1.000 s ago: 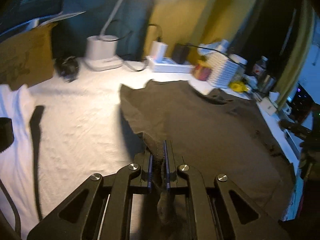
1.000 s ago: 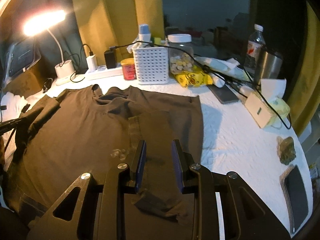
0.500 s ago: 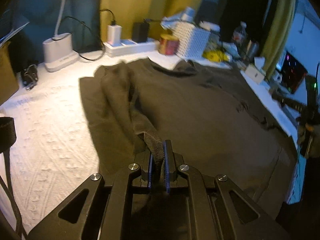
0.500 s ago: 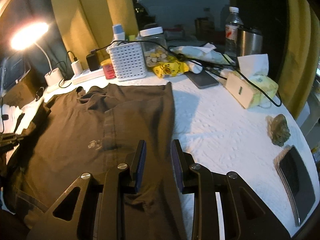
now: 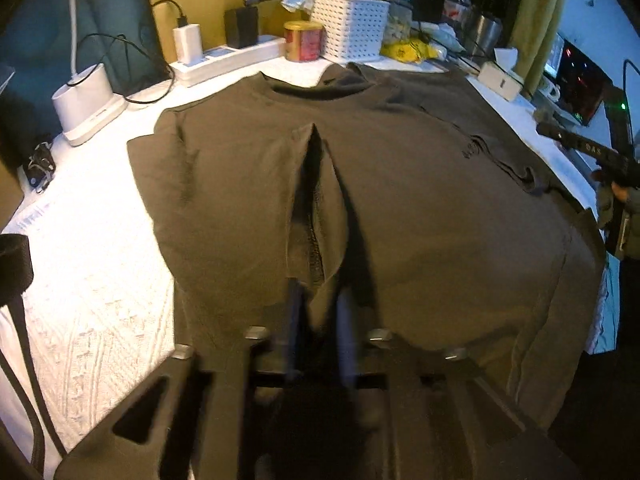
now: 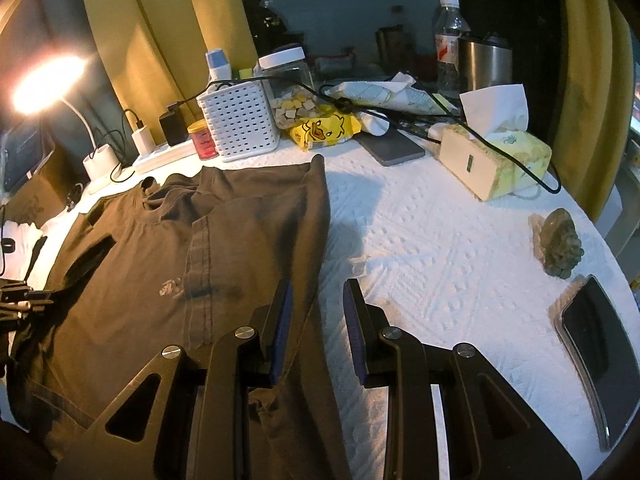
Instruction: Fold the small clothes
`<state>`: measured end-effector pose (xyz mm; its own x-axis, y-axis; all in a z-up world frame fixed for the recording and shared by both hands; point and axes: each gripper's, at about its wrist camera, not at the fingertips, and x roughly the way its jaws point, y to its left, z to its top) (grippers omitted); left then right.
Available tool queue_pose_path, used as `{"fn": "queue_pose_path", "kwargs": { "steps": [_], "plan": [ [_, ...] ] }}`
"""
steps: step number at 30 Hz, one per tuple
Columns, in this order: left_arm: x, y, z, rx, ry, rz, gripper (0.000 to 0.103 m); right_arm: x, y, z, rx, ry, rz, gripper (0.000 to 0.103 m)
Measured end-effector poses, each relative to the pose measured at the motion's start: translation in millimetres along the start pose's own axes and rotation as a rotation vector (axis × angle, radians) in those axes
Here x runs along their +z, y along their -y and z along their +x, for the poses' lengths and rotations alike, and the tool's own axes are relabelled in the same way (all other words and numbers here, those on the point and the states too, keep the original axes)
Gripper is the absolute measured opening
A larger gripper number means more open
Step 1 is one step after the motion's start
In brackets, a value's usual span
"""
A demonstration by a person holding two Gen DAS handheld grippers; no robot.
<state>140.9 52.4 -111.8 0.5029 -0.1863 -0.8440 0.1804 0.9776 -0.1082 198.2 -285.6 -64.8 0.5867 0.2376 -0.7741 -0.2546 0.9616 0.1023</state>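
A dark olive-brown T-shirt [image 5: 420, 184] lies flat on the white textured tabletop, collar toward the far clutter, both side parts folded in over the body. Its left sleeve flap [image 5: 316, 216] lies folded over the middle, just ahead of my left gripper [image 5: 318, 320], which is blurred, open and holds nothing. In the right wrist view the shirt [image 6: 168, 264] fills the left half. My right gripper [image 6: 318, 312] is open above the shirt's folded right edge [image 6: 320, 240], with cloth between and under the jaws but not clamped.
Along the far edge stand a white basket [image 6: 240, 120], red can [image 6: 204, 140], power strip [image 5: 228, 60], lamp base [image 5: 86, 104], jar, yellow packet and tissue box [image 6: 496, 160]. A phone [image 6: 596, 344] and a stone ornament [image 6: 560, 248] lie at right. The other gripper [image 5: 592, 152] shows at right.
My left gripper carried the left sleeve over onto the shirt body, then opened and let it go. My right gripper stayed open and shifted right to the shirt's folded right edge.
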Motion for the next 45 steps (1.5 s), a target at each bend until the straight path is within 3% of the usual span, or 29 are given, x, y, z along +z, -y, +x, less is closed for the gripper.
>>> {"fn": "queue_pose_path", "kwargs": {
  "steps": [2, 7, 11, 14, 18, 22, 25, 31, 35, 38, 41, 45],
  "plan": [
    [-1.1, 4.3, -1.1, -0.016, 0.0, 0.008, 0.062, -0.3, -0.1, 1.0, 0.001, -0.001, 0.002, 0.028],
    [-1.2, 12.0, -7.2, -0.055, 0.01, 0.014, 0.063, -1.3, -2.0, 0.6, 0.003, -0.004, 0.003, 0.028],
    [4.5, 2.5, -14.9, 0.022, 0.061, -0.021, 0.063, -1.1, -2.4, 0.4, 0.003, -0.004, 0.003, 0.028],
    [4.0, -0.2, -9.3, 0.062, 0.054, -0.015, 0.063, -1.6, -4.8, -1.3, 0.004, -0.002, 0.002, 0.028],
    [-4.0, 13.6, 6.9, -0.042, -0.027, 0.029, 0.063, -2.7, -10.5, -4.6, 0.006, -0.001, -0.002, 0.028],
    [-10.7, 26.3, -5.9, -0.106, -0.003, 0.074, 0.063, -5.3, -14.6, -5.3, 0.008, -0.007, -0.003, 0.028],
    [-11.6, 11.5, -21.3, -0.091, 0.046, 0.008, 0.063, -6.3, -16.2, -3.8, 0.007, -0.013, -0.005, 0.028],
    [-4.5, -48.2, -31.9, 0.038, 0.107, -0.183, 0.063, -2.0, -20.2, -3.3, 0.009, -0.006, -0.01, 0.028],
    [6.3, -77.5, -28.2, 0.041, 0.154, -0.254, 0.063, 1.9, -22.5, -2.1, 0.009, -0.001, -0.01, 0.028],
    [21.5, -93.8, -16.7, 0.035, 0.168, -0.27, 0.062, 3.8, -23.1, -0.1, 0.009, -0.002, -0.006, 0.028],
    [34.9, -104.1, -5.6, 0.049, 0.174, -0.278, 0.051, 5.4, -24.7, 2.4, 0.014, -0.006, -0.005, 0.028],
    [47.6, -119.7, 7.5, 0.066, 0.186, -0.293, 0.051, 8.3, -26.7, 7.6, 0.017, -0.013, 0.003, 0.028]
  ]
}}
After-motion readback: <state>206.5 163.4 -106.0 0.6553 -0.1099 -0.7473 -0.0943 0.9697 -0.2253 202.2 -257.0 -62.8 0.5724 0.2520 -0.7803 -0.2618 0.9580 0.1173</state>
